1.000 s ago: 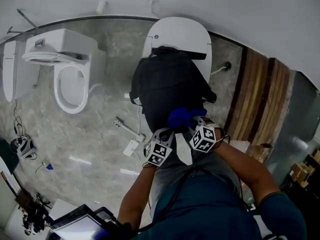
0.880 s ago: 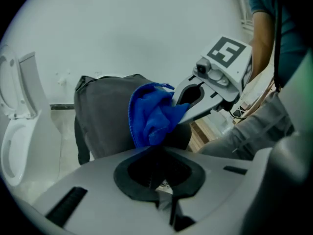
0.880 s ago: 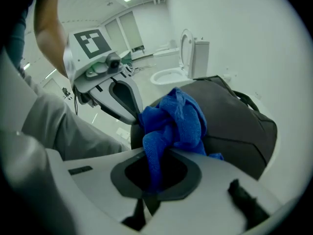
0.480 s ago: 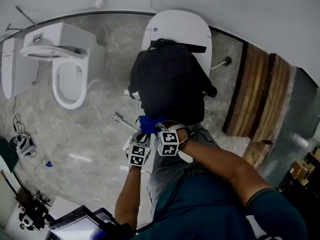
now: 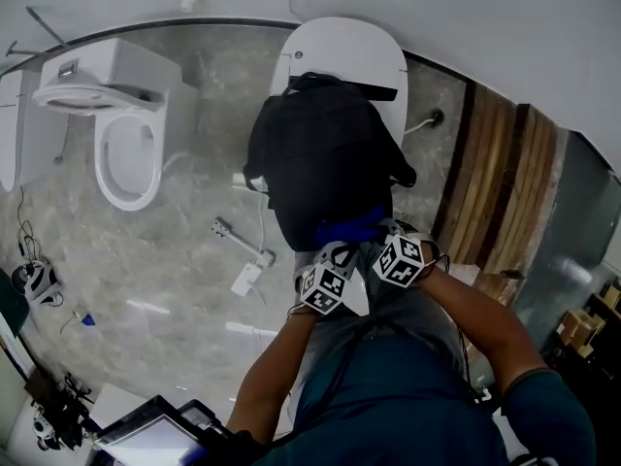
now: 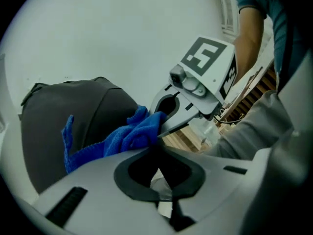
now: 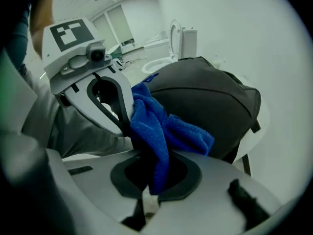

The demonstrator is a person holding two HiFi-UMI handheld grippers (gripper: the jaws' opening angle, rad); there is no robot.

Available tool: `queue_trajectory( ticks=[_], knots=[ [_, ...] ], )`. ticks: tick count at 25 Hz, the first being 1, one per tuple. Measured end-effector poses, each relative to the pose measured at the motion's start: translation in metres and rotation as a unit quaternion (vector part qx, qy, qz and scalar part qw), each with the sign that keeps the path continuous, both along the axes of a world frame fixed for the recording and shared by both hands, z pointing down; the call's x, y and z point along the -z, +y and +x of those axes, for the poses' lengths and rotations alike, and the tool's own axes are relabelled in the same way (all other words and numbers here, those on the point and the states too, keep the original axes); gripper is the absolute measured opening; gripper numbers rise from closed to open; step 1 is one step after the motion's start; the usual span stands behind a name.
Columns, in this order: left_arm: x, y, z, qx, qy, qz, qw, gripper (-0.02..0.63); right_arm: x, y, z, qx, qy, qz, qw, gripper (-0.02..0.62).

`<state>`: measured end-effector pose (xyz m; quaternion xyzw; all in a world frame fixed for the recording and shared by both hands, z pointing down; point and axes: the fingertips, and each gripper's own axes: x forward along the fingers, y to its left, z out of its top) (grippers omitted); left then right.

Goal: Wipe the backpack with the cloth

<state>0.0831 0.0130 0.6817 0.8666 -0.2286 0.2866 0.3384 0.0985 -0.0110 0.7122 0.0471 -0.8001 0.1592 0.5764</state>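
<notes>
Wipe stroke in progress, I'd say. Left gripper (image 5: 332, 255): jaws together, cloth (image 5: 349, 229) touching their tips, pinch unclear. Cloth lies on the 6 o'clock edge of the backpack (image 5: 325, 158), which sits on a closed toilet lid (image 5: 340, 51). Right gripper (image 5: 378, 233) clamps the cloth from 4 o'clock. Next: drag toward 12 o'clock under pressure.

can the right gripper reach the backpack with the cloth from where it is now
Probably yes: the right gripper is shut on the blue cloth, which lies against the near side of the backpack, and nothing stands between them.
</notes>
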Motion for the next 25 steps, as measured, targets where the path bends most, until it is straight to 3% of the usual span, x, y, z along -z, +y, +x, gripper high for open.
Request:
queue_trajectory(
  ticks=[2, 5, 10, 13, 16, 19, 25],
  knots=[
    [-0.002, 0.001, 0.008, -0.007, 0.002, -0.006, 1.0, 0.018, -0.002, 0.005, 0.002, 0.0, 0.008, -0.006, 1.0, 0.011],
    [-0.008, 0.008, -0.01, 0.002, -0.01, -0.021, 0.9997, 0.018, -0.004, 0.025, -0.027, 0.022, -0.006, -0.019, 1.0, 0.011],
    [-0.033, 0.032, -0.094, 0.035, -0.069, -0.048, 0.9958, 0.018, -0.008, 0.057, -0.102, 0.067, -0.053, -0.045, 0.995, 0.011],
    [-0.047, 0.045, -0.15, 0.076, -0.111, -0.073, 0.9882, 0.018, -0.005, 0.079, -0.147, 0.094, -0.078, -0.065, 0.99, 0.011],
    [-0.058, 0.052, -0.185, 0.116, -0.136, -0.098, 0.979, 0.018, -0.013, 0.089, -0.172, 0.088, -0.083, -0.083, 0.989, 0.011],
    [-0.063, 0.055, -0.176, 0.112, -0.124, -0.125, 0.9779, 0.018, -0.023, 0.091, -0.164, 0.064, -0.074, -0.104, 0.99, 0.011],
    [-0.063, 0.061, -0.107, 0.034, -0.105, -0.159, 0.9811, 0.018, -0.024, 0.092, -0.115, 0.027, -0.065, -0.126, 0.99, 0.011]
  ],
)
